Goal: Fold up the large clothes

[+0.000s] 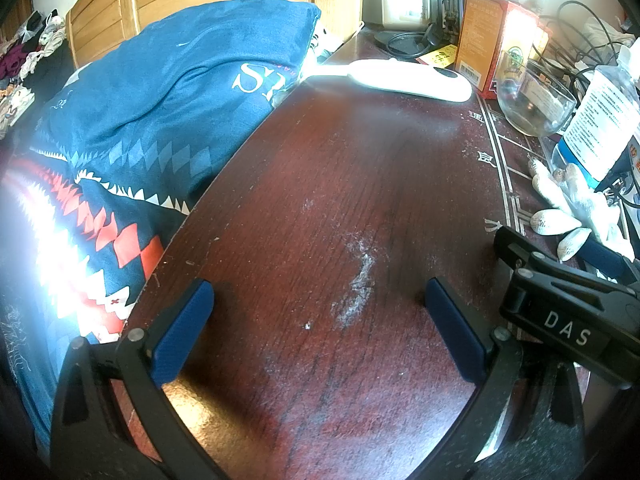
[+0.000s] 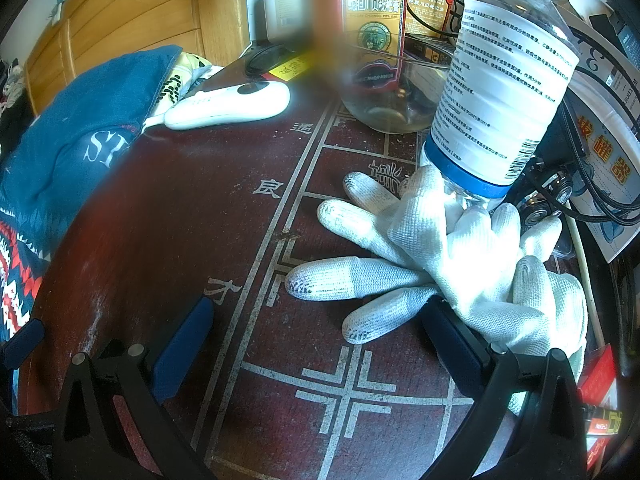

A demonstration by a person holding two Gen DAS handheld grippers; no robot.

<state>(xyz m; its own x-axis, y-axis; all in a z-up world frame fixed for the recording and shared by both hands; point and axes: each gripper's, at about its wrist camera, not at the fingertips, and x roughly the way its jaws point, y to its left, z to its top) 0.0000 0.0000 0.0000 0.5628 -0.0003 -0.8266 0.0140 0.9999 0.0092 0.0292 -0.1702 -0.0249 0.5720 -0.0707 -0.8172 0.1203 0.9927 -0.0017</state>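
Gloves (image 2: 460, 264) partly hide right gripper (image 2: 320, 340) finger; blue garment (image 1: 168, 92) cut off.

Strong daylight enters from the back and the left, blowing out the white device (image 1: 400, 76) and the lower part of the patterned blue cloth (image 1: 120, 152) in the left wrist view. Fisheye curvature bends the table (image 1: 340, 220) edge and blackens the corners. In the right wrist view a blurred smear veils the red box (image 2: 370, 28), and glare whitens the bottle (image 2: 508, 76) label.
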